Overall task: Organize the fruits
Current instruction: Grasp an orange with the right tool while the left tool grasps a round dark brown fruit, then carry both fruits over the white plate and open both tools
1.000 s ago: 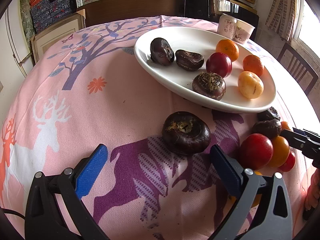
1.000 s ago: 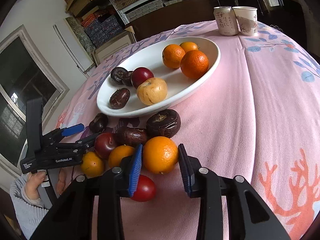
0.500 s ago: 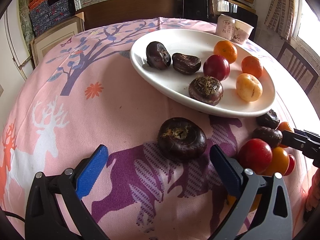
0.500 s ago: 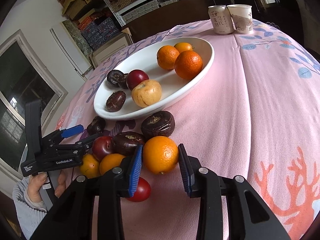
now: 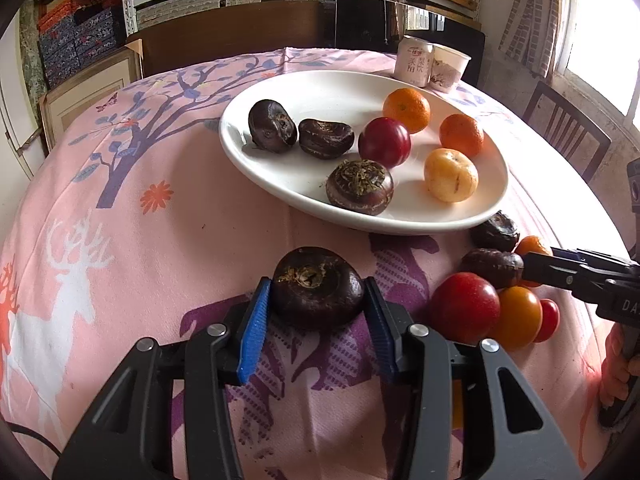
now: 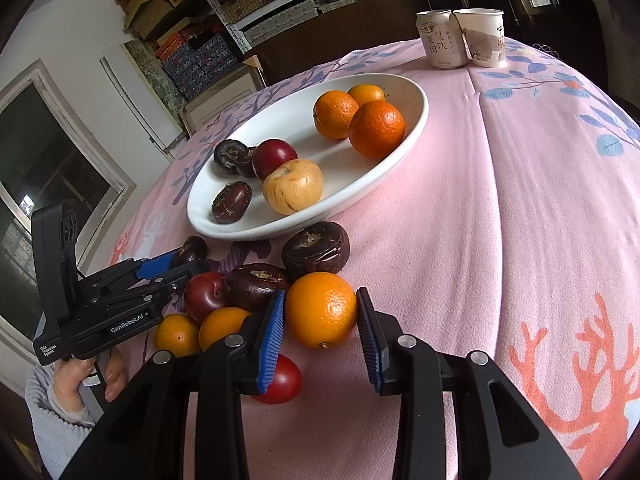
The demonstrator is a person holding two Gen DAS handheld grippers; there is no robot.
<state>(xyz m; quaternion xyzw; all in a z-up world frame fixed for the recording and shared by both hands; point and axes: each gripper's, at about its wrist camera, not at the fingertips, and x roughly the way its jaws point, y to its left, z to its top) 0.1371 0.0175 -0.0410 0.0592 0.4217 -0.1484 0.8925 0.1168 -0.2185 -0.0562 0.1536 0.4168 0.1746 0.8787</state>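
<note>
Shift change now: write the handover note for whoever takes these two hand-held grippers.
Left hand-held gripper: jaws closing around a dark water chestnut on the tablecloth.
Right hand-held gripper: shut on an orange, not yet lifted.
Done: seven fruits lie in the white plate.
Left: both gripped fruits, plus the loose pile beside the plate.

A plate [image 5: 280, 176] of fruit sits far on the table; near-right of it lies a loose fruit cluster [image 5: 492, 300]; two cups [image 5: 432, 62] stand beyond.
</note>
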